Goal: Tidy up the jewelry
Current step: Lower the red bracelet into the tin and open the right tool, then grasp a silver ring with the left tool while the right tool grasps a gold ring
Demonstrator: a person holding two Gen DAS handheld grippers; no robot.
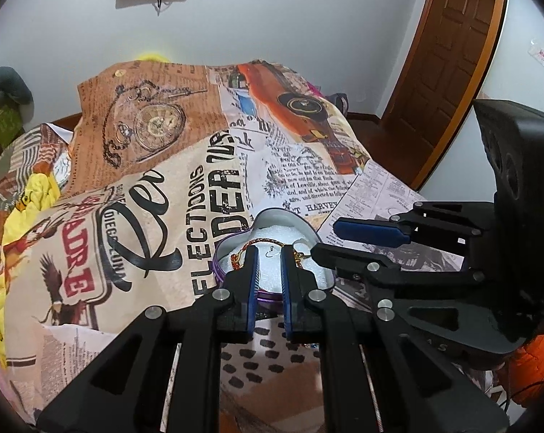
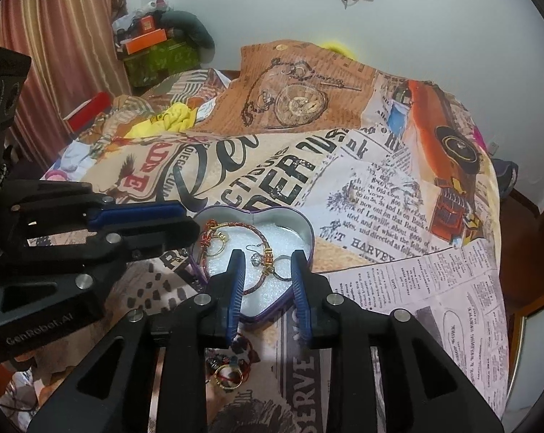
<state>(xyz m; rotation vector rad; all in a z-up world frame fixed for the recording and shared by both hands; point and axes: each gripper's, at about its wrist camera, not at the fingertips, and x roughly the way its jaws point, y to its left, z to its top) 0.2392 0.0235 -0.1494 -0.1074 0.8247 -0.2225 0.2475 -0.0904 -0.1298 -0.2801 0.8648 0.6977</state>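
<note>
Your heart-shaped tin sits open on the bed, purple outside, silver inside, lined with white foam. Inside it you have a braided red-and-gold bracelet curving across the foam, a gold ring at the left lobe, a clear-stone earring mid-tin, and a silver ring to its right. More jewelry lies on the bed just in front of the tin, partly hidden.
</note>
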